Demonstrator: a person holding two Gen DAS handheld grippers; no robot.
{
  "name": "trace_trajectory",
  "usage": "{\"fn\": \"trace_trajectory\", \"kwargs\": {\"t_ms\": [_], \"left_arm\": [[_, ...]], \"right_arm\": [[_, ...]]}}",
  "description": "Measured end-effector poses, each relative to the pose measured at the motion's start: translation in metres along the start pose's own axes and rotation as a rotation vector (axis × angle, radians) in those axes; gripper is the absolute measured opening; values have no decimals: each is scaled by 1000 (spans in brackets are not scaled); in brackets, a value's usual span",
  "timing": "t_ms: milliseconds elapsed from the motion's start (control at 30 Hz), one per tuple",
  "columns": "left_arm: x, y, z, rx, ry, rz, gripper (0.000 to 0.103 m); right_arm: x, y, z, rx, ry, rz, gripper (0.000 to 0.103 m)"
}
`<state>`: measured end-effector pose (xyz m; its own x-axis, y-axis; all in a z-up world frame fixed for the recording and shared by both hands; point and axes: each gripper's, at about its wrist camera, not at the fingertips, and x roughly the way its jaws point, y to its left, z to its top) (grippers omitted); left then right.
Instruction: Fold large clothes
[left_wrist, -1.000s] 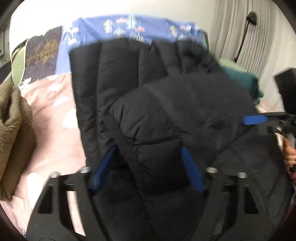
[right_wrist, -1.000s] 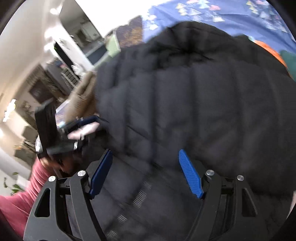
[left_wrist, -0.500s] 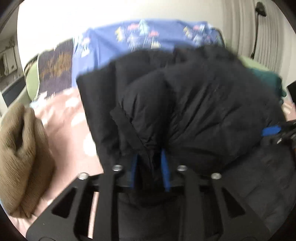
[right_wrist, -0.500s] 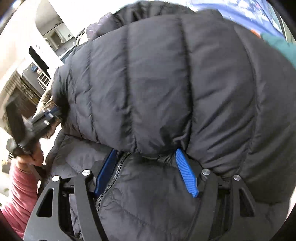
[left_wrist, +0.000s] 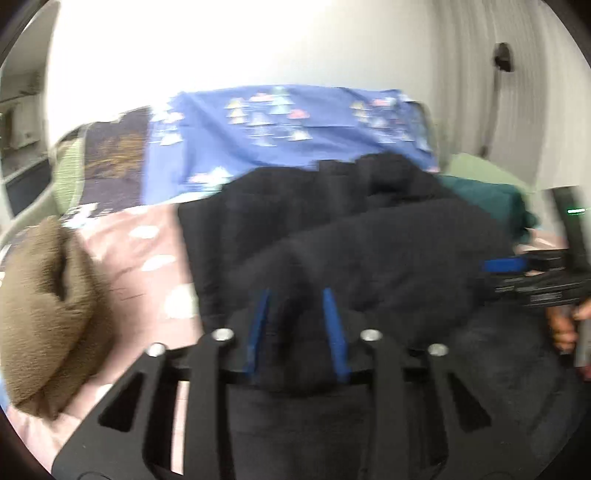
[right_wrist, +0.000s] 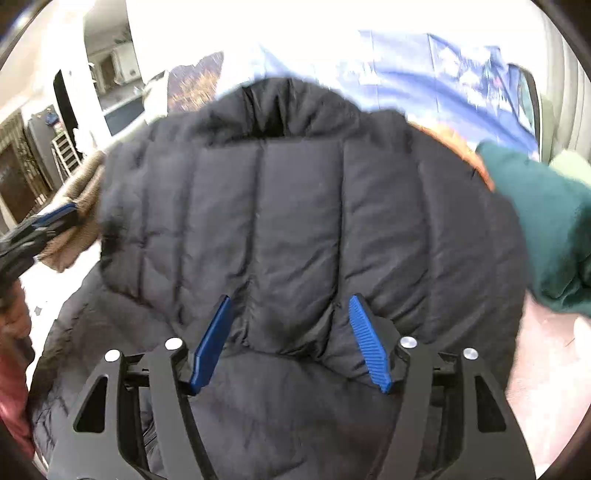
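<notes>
Across the middle of the bed, on its pink cloud-printed cover, lay the black quilted jacket, its lower part doubled back over the rest and its collar toward the head edge, where a blue sheet with small tree shapes was spread. At the foot edge the left gripper had just been closing, and its blue pads pinched a bunched ridge of the jacket's folded hem between them. Beside it toward the right edge, the right gripper had also just been closing; a puffed panel of the jacket sat between its blue ribbed pads, which pressed into the fabric on both sides, so it gripped the jacket too. Each wrist view caught the other gripper at its margin, with a hand on the handle and a dark red sleeve at the lower left of the right wrist view. Near the left edge of the bed a brown fleece garment lay in a heap, and by the right edge sat a dark green garment with an orange piece showing behind the jacket. No brand, label or lettering could be read anywhere; the left wrist view was blurred.
</notes>
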<state>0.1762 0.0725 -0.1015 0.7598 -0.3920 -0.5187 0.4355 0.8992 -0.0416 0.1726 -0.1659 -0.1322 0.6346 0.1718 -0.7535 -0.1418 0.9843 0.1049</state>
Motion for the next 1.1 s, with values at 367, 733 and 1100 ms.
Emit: {"fn": "trace_trajectory", "kwargs": {"t_ms": [367,733,1100], "left_arm": [[80,-26,-34,105,249,44,25],[-2,-14,-61,53,200,100,55],[-110,37,-163,-155,304,94,64]], "right_arm": [[-14,-6,-12,17,-28,-20,63],[-99,-66,-87,192,-79,-130,63],[-153,-103,-197,417,-6,-106,63]]}}
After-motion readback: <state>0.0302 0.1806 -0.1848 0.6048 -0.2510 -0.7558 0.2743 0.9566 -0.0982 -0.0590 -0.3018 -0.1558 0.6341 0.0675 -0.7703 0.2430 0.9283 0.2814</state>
